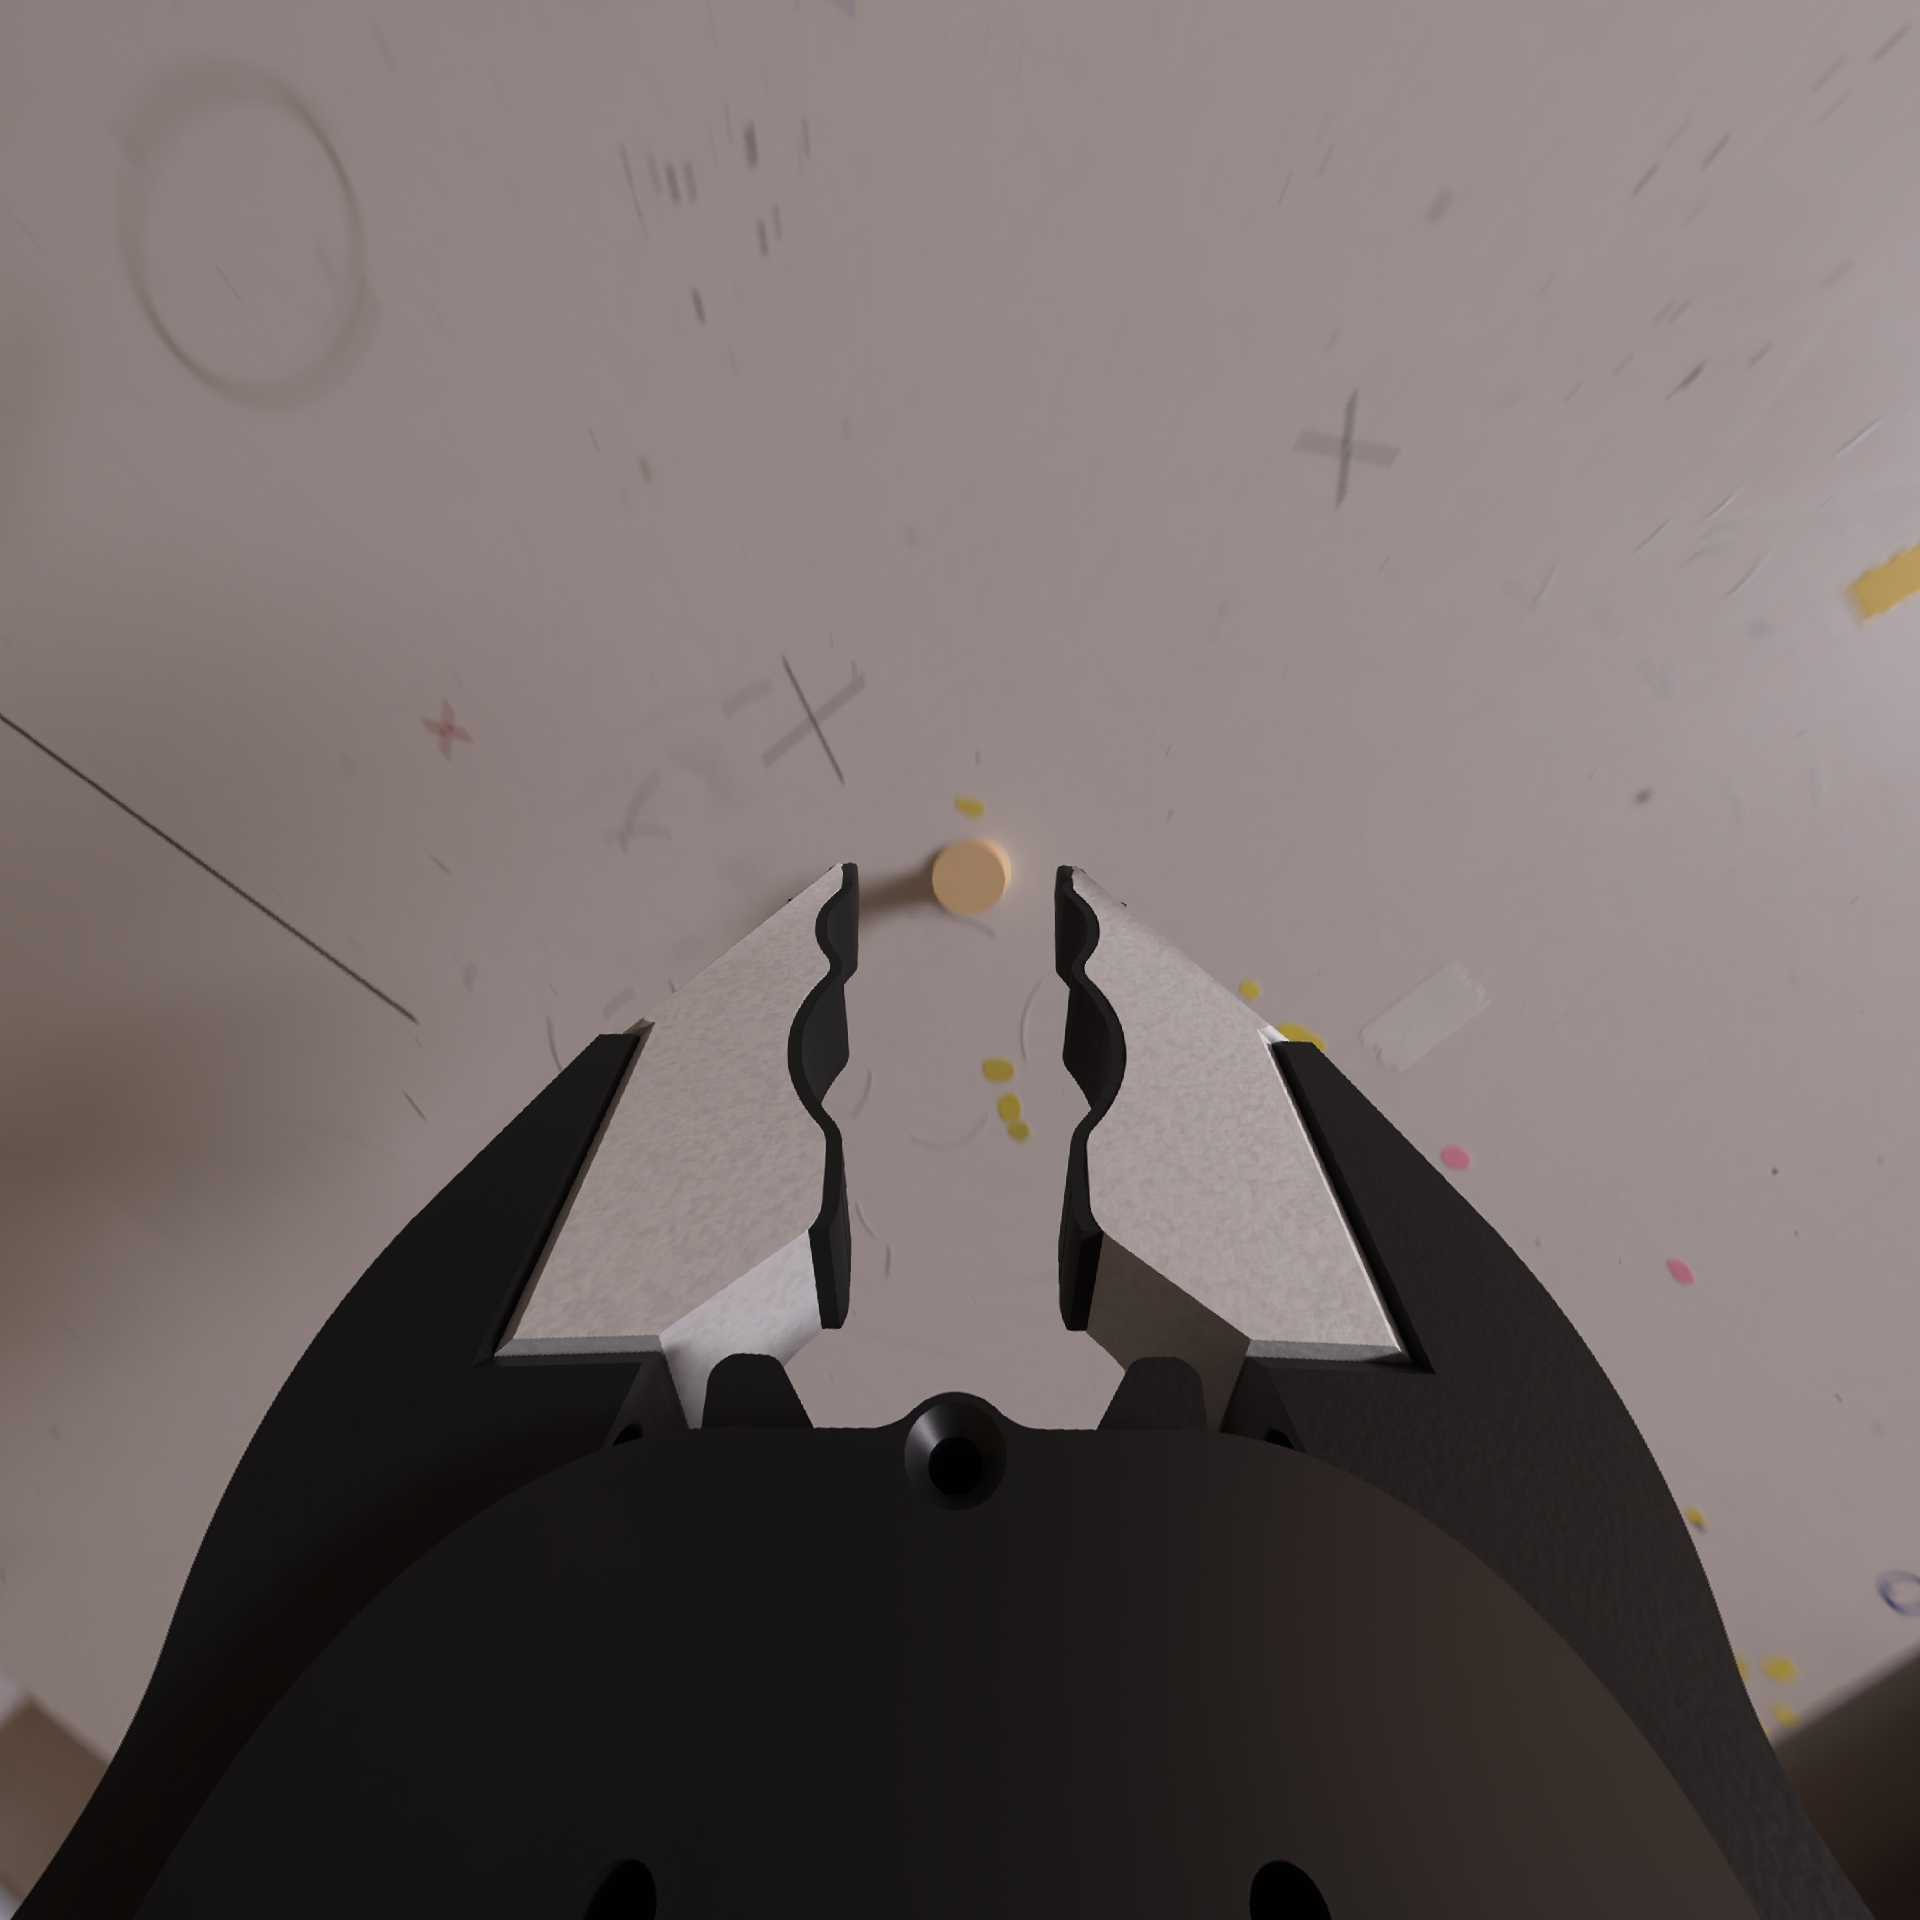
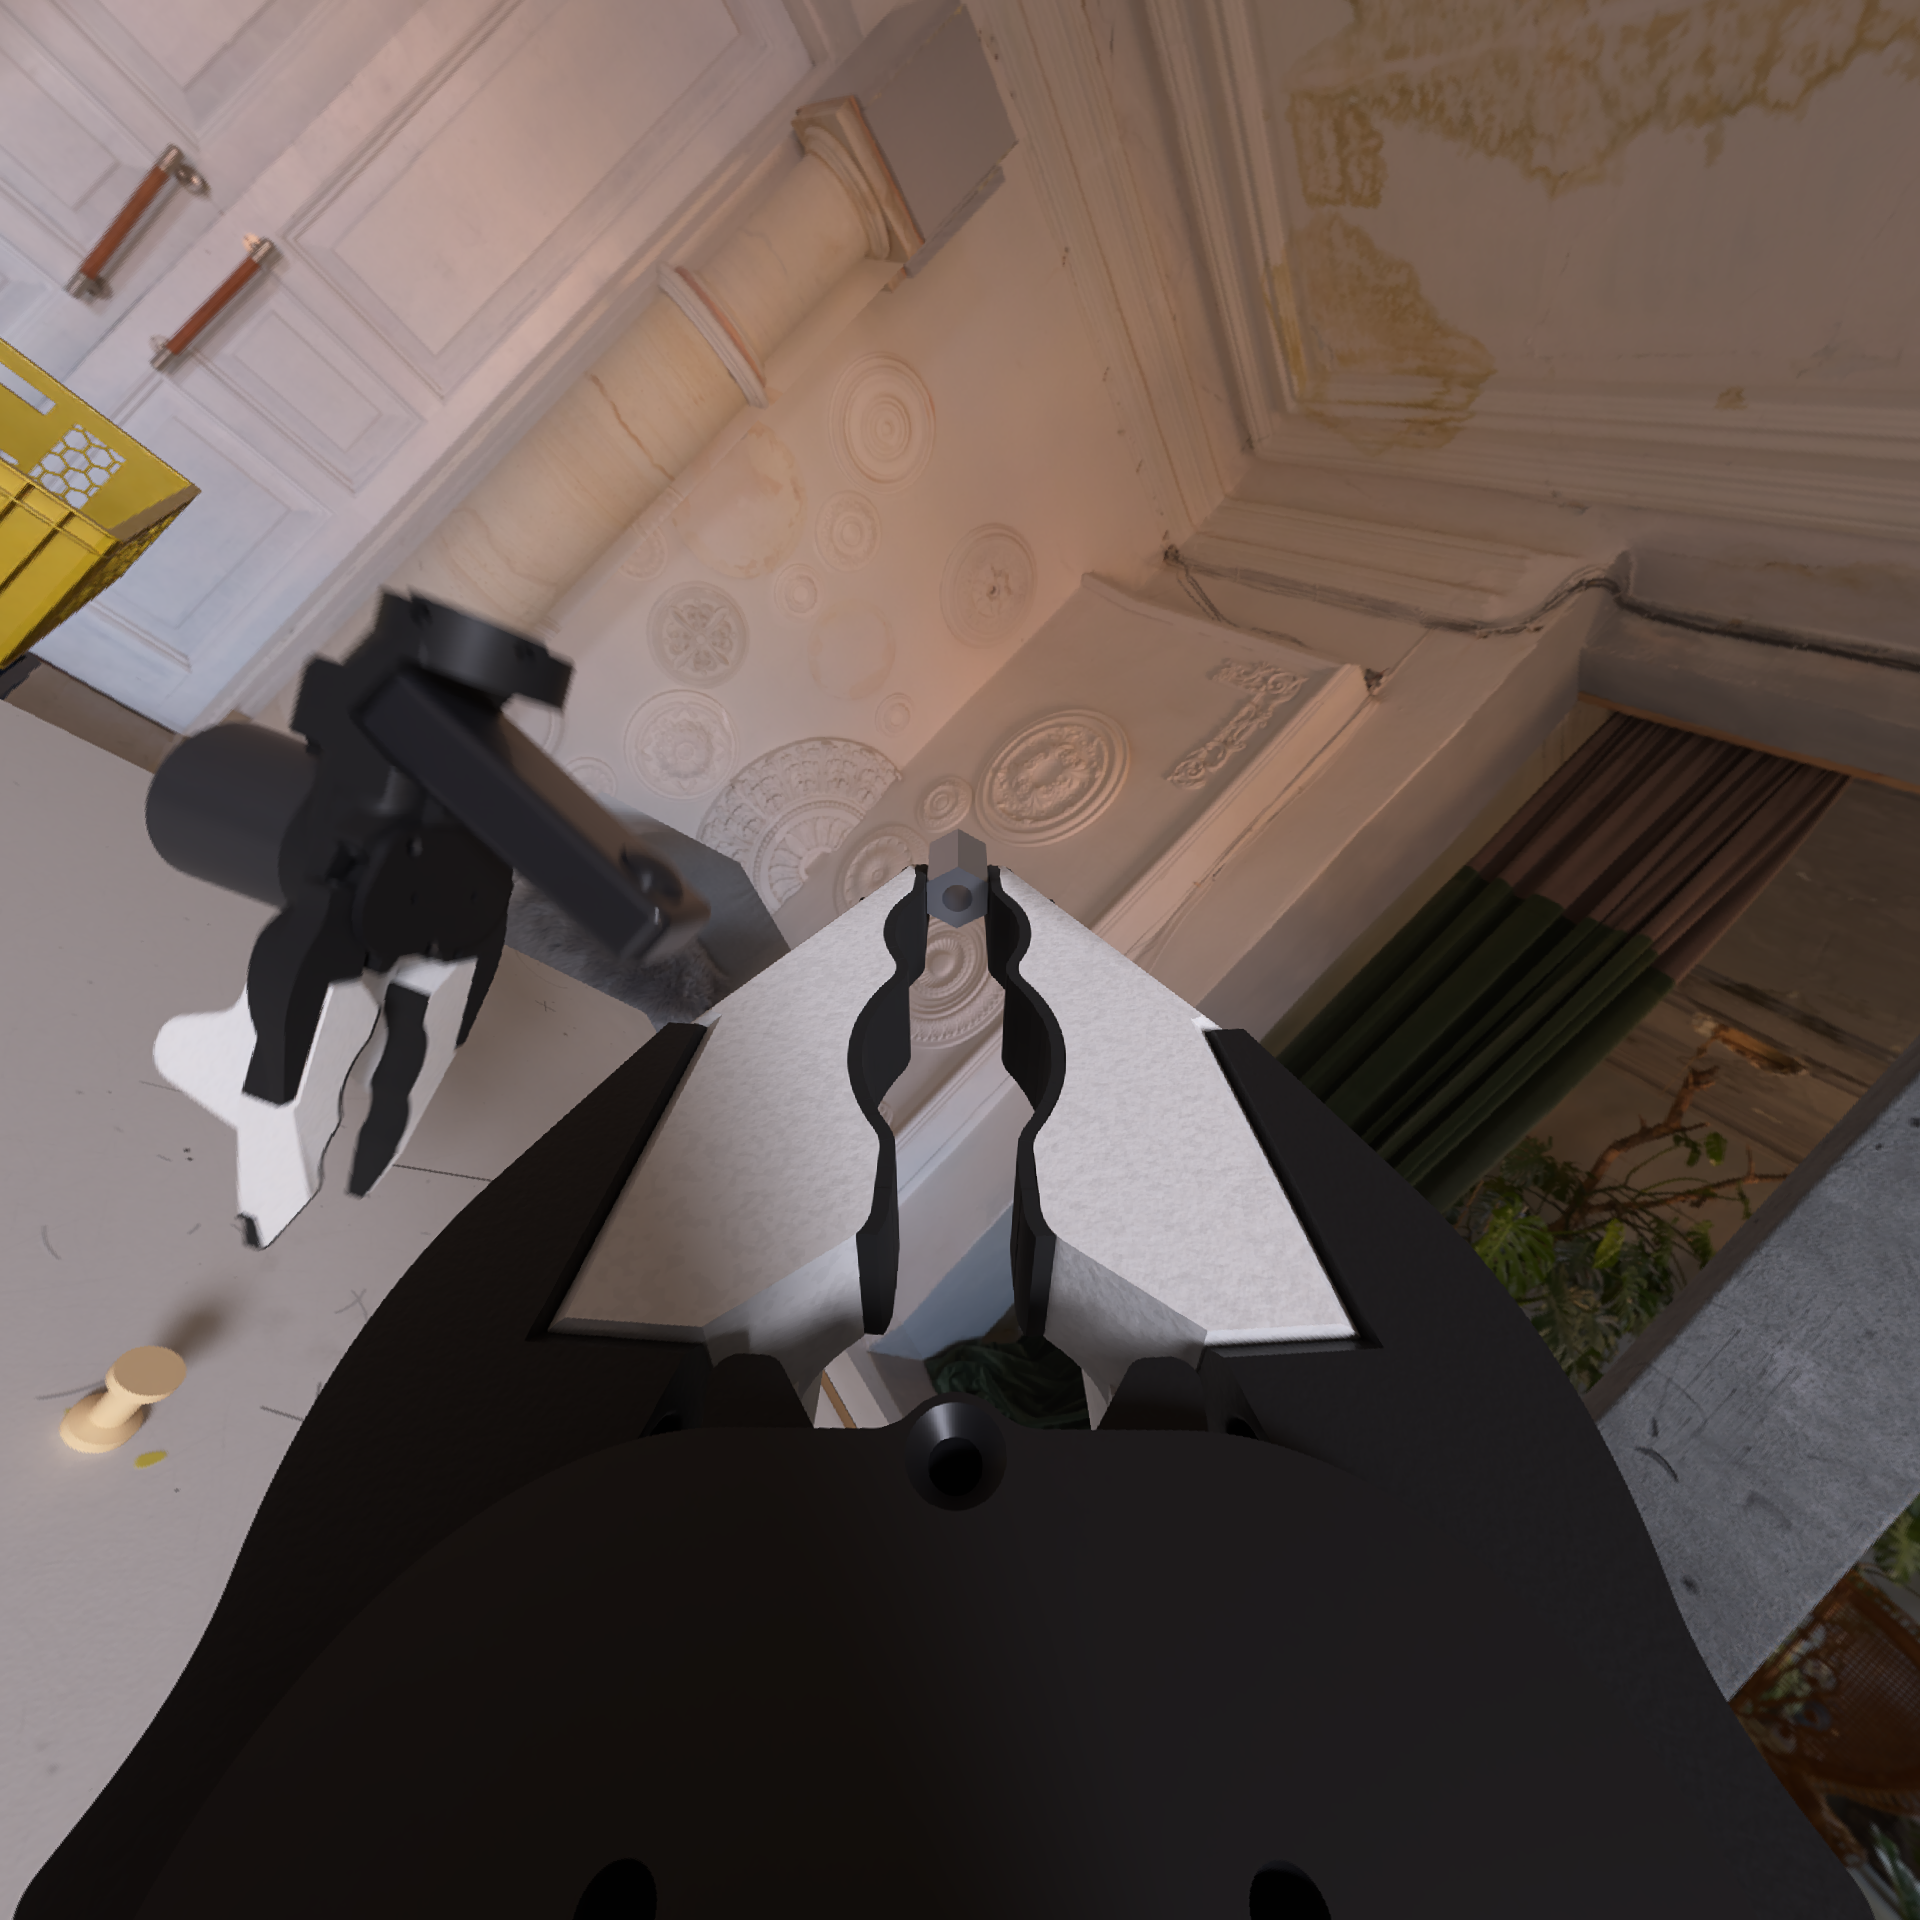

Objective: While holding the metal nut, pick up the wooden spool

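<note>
The wooden spool (image 1: 970, 879) stands upright on the pale table, seen from above as a tan disc just beyond my left gripper's (image 1: 956, 883) tips. The left gripper is open and empty, hovering above the spool. In the right wrist view the spool (image 2: 123, 1398) stands at the lower left, with the left gripper (image 2: 312, 1195) in the air above it. My right gripper (image 2: 956, 888) is shut on a small grey metal nut (image 2: 954, 891), held at the fingertips, lifted and pointing toward the room's wall.
The table (image 1: 1351, 312) bears pen marks, crosses and small yellow and pink specks. A yellow crate (image 2: 62, 520) sits at the far left of the right wrist view. A table edge (image 2: 1766, 1351) and plants show at the right.
</note>
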Action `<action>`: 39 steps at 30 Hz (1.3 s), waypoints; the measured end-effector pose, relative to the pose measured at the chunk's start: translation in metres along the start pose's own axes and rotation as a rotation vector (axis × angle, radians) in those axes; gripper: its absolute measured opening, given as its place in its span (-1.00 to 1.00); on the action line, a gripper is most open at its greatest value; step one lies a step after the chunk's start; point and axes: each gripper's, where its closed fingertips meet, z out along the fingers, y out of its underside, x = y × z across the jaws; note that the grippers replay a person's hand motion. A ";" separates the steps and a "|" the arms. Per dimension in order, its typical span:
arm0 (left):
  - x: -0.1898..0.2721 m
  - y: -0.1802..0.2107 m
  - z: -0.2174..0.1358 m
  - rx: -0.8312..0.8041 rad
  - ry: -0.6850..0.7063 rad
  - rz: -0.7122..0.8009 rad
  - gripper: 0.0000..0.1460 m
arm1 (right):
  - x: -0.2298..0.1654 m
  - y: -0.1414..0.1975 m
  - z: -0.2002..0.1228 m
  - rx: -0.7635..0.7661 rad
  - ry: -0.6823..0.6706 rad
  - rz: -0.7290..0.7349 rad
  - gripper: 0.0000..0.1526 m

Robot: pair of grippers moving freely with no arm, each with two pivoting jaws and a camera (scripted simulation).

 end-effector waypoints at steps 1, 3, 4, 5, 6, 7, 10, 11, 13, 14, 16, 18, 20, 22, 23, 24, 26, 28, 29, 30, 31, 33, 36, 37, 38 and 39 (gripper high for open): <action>-0.001 0.008 0.010 -0.074 0.011 -0.019 -0.49 | 0.001 -0.001 -0.001 0.003 0.002 -0.003 -0.87; -0.003 0.021 0.029 -0.179 0.039 -0.052 -0.49 | 0.003 -0.003 -0.003 0.000 0.007 -0.011 -0.87; -0.004 0.025 0.038 -0.215 0.054 -0.070 -0.50 | 0.004 -0.004 -0.004 -0.002 0.009 -0.015 -0.87; -0.004 0.029 0.045 -0.249 0.066 -0.089 -0.51 | 0.005 -0.005 -0.005 -0.003 0.014 -0.017 -0.87; -0.003 0.033 0.052 -0.285 0.076 -0.113 -0.54 | 0.007 -0.005 -0.006 -0.004 0.020 -0.019 -0.87; -0.003 0.036 0.059 -0.322 0.084 -0.137 -0.56 | 0.009 -0.005 -0.007 -0.005 0.025 -0.018 -0.87; 0.005 0.041 0.074 -0.383 0.131 -0.154 -0.55 | 0.015 -0.005 -0.011 -0.007 0.040 -0.007 -0.87; 0.007 0.042 0.077 -0.399 0.139 -0.149 -0.52 | 0.017 -0.005 -0.012 -0.006 0.046 -0.006 -0.87; 0.009 0.047 0.081 -0.435 0.132 -0.142 -0.46 | 0.020 -0.004 -0.014 -0.006 0.054 -0.007 -0.87; 0.009 0.048 0.083 -0.450 0.125 -0.141 -0.43 | 0.021 -0.005 -0.015 -0.007 0.058 -0.008 -0.87; 0.010 0.052 0.087 -0.479 0.121 -0.137 -0.41 | 0.024 -0.006 -0.018 -0.002 0.069 -0.009 -0.87; 0.010 0.056 0.091 -0.510 0.111 -0.135 -0.43 | 0.026 -0.007 -0.019 0.004 0.072 -0.004 -0.87; 0.008 0.056 0.093 -0.520 0.095 -0.146 -0.49 | 0.027 -0.008 -0.020 0.006 0.079 -0.008 -0.87; 0.007 0.057 0.093 -0.520 0.089 -0.162 -0.49 | 0.029 -0.006 -0.021 0.000 0.081 -0.007 -0.87; 0.006 0.057 0.093 -0.520 0.086 -0.169 -0.48 | 0.029 -0.006 -0.021 0.001 0.081 -0.005 -0.87; 0.006 0.057 0.093 -0.518 0.081 -0.178 -0.47 | 0.029 -0.006 -0.021 0.001 0.081 -0.004 -0.87; 0.005 0.057 0.093 -0.515 0.071 -0.195 -0.45 | 0.029 -0.004 -0.020 -0.002 0.080 -0.004 -0.87; 0.005 0.058 0.093 -0.513 0.076 -0.208 -0.45 | 0.029 -0.004 -0.020 -0.004 0.080 -0.007 -0.87; 0.006 0.058 0.093 -0.513 0.082 -0.215 -0.45 | 0.029 -0.004 -0.020 -0.004 0.080 -0.007 -0.87; 0.005 0.058 0.093 -0.511 0.086 -0.219 -0.45 | 0.029 -0.004 -0.020 -0.004 0.079 -0.007 -0.87; 0.005 0.058 0.093 -0.509 0.087 -0.215 -0.45 | 0.028 -0.004 -0.019 -0.004 0.078 -0.007 -0.87; 0.005 0.058 0.093 -0.507 0.091 -0.200 -0.46 | 0.027 -0.004 -0.019 -0.007 0.076 -0.011 -0.87; 0.005 0.058 0.093 -0.510 0.092 -0.196 -0.46 | 0.026 -0.003 -0.018 -0.010 0.072 -0.012 -0.87; 0.005 0.058 0.093 -0.510 0.091 -0.199 -0.45 | 0.026 -0.003 -0.017 -0.011 0.070 -0.011 -0.87; 0.006 0.058 0.093 -0.512 0.091 -0.200 -0.46 | 0.025 -0.002 -0.017 -0.013 0.068 -0.011 -0.87; 0.006 0.058 0.093 -0.517 0.095 -0.195 -0.51 | 0.025 -0.001 -0.016 -0.015 0.066 -0.011 -0.87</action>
